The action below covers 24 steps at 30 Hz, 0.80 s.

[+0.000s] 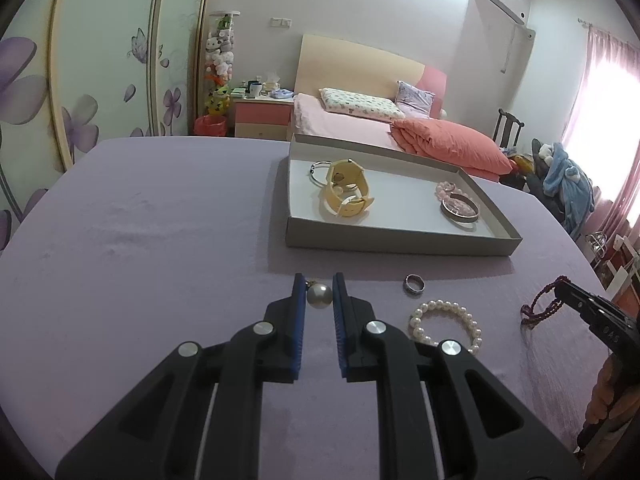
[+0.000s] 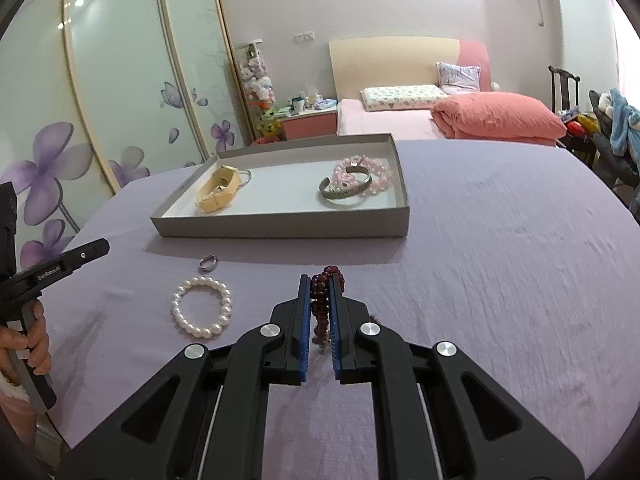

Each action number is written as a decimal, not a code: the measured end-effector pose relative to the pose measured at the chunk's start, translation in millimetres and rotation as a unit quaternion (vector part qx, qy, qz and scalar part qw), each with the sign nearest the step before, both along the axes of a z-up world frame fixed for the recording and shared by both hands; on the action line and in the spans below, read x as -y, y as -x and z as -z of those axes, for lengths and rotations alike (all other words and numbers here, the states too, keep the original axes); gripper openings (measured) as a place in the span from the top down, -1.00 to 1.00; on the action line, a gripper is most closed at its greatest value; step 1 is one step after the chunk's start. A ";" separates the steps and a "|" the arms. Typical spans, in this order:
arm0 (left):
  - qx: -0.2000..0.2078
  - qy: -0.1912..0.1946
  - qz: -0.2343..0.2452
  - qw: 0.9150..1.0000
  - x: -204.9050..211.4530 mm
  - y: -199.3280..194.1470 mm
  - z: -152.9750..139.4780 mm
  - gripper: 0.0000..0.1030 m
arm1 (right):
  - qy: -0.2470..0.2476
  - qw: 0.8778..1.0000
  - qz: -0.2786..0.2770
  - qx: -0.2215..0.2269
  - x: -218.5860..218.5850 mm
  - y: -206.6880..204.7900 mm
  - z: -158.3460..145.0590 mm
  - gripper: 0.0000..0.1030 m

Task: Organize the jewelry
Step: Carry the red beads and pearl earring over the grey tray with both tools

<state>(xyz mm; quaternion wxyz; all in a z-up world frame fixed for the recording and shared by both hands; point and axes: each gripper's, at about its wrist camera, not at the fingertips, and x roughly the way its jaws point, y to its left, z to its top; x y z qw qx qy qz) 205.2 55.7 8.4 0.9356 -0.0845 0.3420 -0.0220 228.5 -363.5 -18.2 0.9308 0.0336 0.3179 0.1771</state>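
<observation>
A grey tray (image 1: pixel 400 238) (image 2: pixel 280 228) on the purple table holds a yellow watch (image 1: pixel 346 194) (image 2: pixel 220 190), a silver ring hoop (image 1: pixel 316 170), a metal bangle (image 2: pixel 346 190) and pink beads (image 2: pixel 380 174). My left gripper (image 1: pixel 319 286) is closed around a pearl earring (image 1: pixel 319 295), the pearl sitting between the fingertips. My right gripper (image 2: pixel 320 286) is shut on a dark red bead bracelet (image 2: pixel 322 300), also seen in the left wrist view (image 1: pixel 540 304). A white pearl bracelet (image 1: pixel 446 326) (image 2: pixel 202 306) and a silver ring (image 1: pixel 413 283) (image 2: pixel 208 262) lie on the cloth.
The purple cloth (image 1: pixel 140 240) covers the round table. Behind it stand a bed with a coral duvet (image 1: pixel 448 142), a nightstand (image 1: pixel 262 114) and wardrobe doors (image 2: pixel 100 100). A chair with clothes (image 1: pixel 560 176) is at the right.
</observation>
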 end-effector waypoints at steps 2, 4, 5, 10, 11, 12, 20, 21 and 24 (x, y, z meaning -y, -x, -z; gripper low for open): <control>0.001 0.002 -0.002 1.000 -1.9 1.8 -0.8 0.72 | -0.001 1.000 0.000 0.006 -0.6 2.2 -3.2 0.81; 0.005 0.004 -0.002 1.000 -1.4 3.5 -3.0 0.72 | -0.003 1.000 0.001 0.013 -0.1 4.4 -7.3 0.82; 0.007 0.005 -0.002 1.000 -1.4 4.7 -4.2 0.72 | -0.004 1.000 0.001 0.016 0.1 5.4 -9.0 0.82; 0.015 0.005 0.002 1.000 -0.1 9.9 -9.4 0.72 | -0.006 1.000 0.002 0.028 0.8 9.5 -16.6 0.82; 0.015 0.005 0.003 1.000 0.1 10.9 -9.1 0.72 | -0.006 1.000 0.002 0.029 0.5 9.8 -17.3 0.82; 0.015 0.004 0.003 1.000 0.1 11.5 -9.4 0.72 | -0.006 0.999 0.001 0.031 0.4 9.9 -18.3 0.81; 0.024 0.003 0.009 1.000 3.7 11.8 -16.8 0.72 | -0.012 0.998 0.003 0.055 2.5 10.8 -32.1 0.82; 0.026 0.003 0.010 1.000 4.2 11.7 -18.0 0.72 | -0.012 0.998 0.003 0.061 2.8 10.5 -35.7 0.81; 0.032 0.002 0.012 0.999 5.6 12.6 -22.0 0.72 | -0.013 0.997 0.005 0.075 3.3 9.6 -43.0 0.82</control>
